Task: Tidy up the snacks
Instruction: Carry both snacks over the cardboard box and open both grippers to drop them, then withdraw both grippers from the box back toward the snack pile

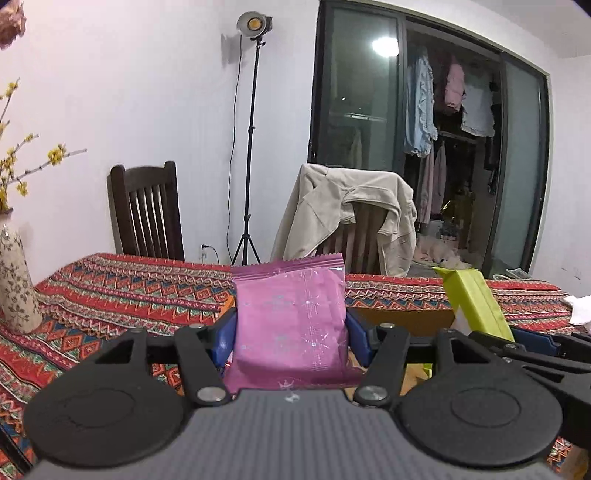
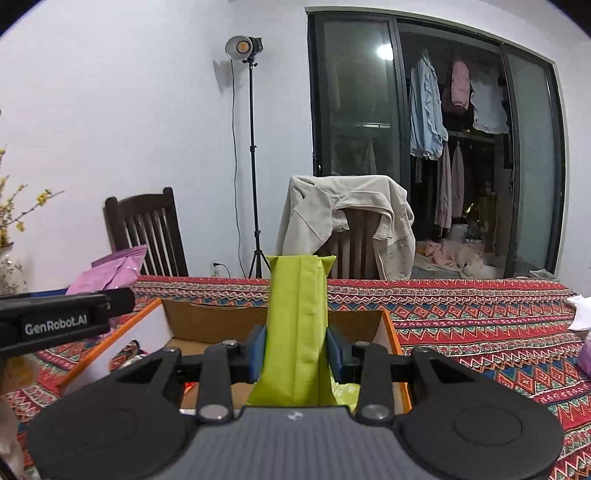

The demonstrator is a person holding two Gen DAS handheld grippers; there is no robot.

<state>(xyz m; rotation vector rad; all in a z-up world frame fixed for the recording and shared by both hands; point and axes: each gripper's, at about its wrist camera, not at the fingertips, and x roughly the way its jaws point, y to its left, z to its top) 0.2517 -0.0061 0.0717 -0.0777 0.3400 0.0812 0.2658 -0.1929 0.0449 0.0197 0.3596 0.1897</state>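
Clenched between the blue pads of the left gripper (image 1: 291, 332) stands a pink snack packet (image 1: 291, 317), upright, its crimped top edge above the far rim of the table (image 1: 110, 288). To its right in the left wrist view, the right gripper (image 2: 295, 350) has its jaws grasping a lime-green snack packet (image 2: 298, 325), which also stands upright and rises past the pads. Both packets are held in the air above an open cardboard box (image 2: 391, 332) with orange edges, which sits on the table's patterned red cloth. In the right wrist view the green packet is over the box's inside, between its left and right walls; the pink one hangs near the left wall, and whether it is inside the rim or just outside cannot be told. Something red and something green lie on the box floor, mostly hidden.

Cloth lies bare beyond the box up to the table's far edge, and to the right as far as a white crumpled thing (image 2: 581, 314). A patterned vase (image 1: 16, 280) with yellow-flowered twigs stands at the left end, well apart from the box. Behind the table are a dark wooden chair (image 1: 147, 214), a chair draped with a beige jacket (image 1: 347, 218) and a lamp on a tripod (image 1: 253, 26).
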